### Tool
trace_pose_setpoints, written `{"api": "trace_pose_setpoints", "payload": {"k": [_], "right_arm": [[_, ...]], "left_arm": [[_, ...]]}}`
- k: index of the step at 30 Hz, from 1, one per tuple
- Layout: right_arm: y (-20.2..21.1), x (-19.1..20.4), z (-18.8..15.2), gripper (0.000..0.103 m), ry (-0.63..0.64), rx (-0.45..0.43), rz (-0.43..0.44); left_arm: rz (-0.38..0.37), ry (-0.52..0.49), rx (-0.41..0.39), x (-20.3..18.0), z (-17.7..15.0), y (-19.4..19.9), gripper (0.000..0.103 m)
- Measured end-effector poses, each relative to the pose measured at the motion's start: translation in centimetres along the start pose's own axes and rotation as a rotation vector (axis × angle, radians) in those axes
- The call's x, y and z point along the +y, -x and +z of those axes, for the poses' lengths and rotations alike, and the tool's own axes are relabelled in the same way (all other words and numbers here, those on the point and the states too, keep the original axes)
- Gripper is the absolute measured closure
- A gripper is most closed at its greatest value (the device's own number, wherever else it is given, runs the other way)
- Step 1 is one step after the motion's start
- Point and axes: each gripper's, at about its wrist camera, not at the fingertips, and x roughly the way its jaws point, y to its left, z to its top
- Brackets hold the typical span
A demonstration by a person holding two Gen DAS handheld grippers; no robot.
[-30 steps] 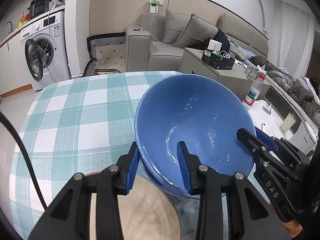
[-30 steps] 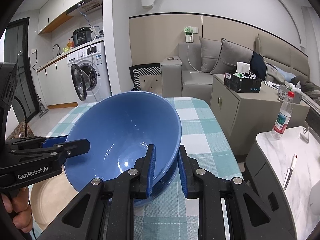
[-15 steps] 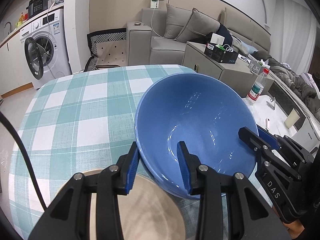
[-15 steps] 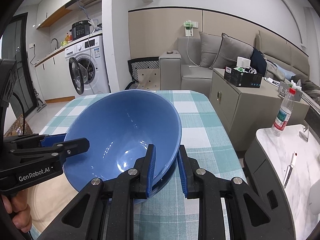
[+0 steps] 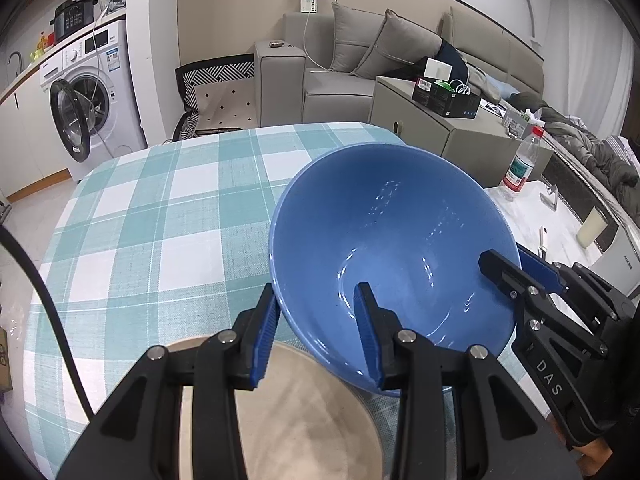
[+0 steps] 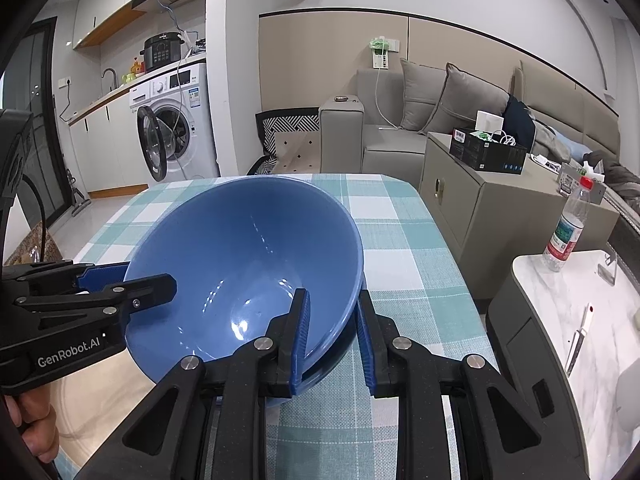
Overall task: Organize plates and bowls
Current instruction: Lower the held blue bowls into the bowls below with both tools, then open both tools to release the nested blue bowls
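So I've got the blue bowl [image 5: 392,248] pinched from both sides, tipped so its opening faces up and away from me. My left gripper [image 5: 316,336] is clamped on the rim at about 7 o'clock in its own view, one finger outside the wall and one inside. My right gripper [image 6: 332,332] is doing the same on the opposite rim, at roughly 5 o'clock of the bowl in its own view (you can see it in the left view too, poking in at 4 o'clock).

In the right view there's a second blue rim showing just under the bowl's base, so it looks like another bowl [image 6: 320,372] sits right beneath it, though I can't tell if they're touching. A beige plate [image 5: 288,412] lies on the table just under my left gripper, at 6 o'clock in that view, next to the bowl.

All of this is over the near end of the checked tablecloth [image 5: 160,216], teal and white. Off past the table at 3 o'clock there's a water bottle [image 6: 568,232] on a white marble counter [image 6: 600,328].
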Motion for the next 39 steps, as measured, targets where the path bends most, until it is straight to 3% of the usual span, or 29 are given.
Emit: {"api": "trace_pose_setpoints", "payload": {"k": [10,31,35,37,39], "right_arm": [[-0.35,0.26,-0.32,0.08,0.022,-0.001,-0.022],[-0.07,0.43,-0.42,0.064,0.05,-0.007,-0.02],[0.02,0.61,-0.35,0.053,0.054,-0.012,-0.002],[0.09,0.47,-0.3,0.048,0.05,-0.014,-0.001],[0.18,0.16,-0.23,0.033,0.04,-0.018,0.01]], "left_arm": [[0.01,-0.013,0.005,-0.15,0.12,-0.09,0.066],[0.001,-0.007,0.011,-0.2,-0.14,-0.12,0.065],[-0.006,-0.01,0.015,-0.2,-0.05,-0.08,0.061],[-0.021,-0.008,0.024,-0.16,0.01,-0.04,0.049],[-0.025,-0.009,0.026,-0.17,0.07,0.07,0.044]]}}
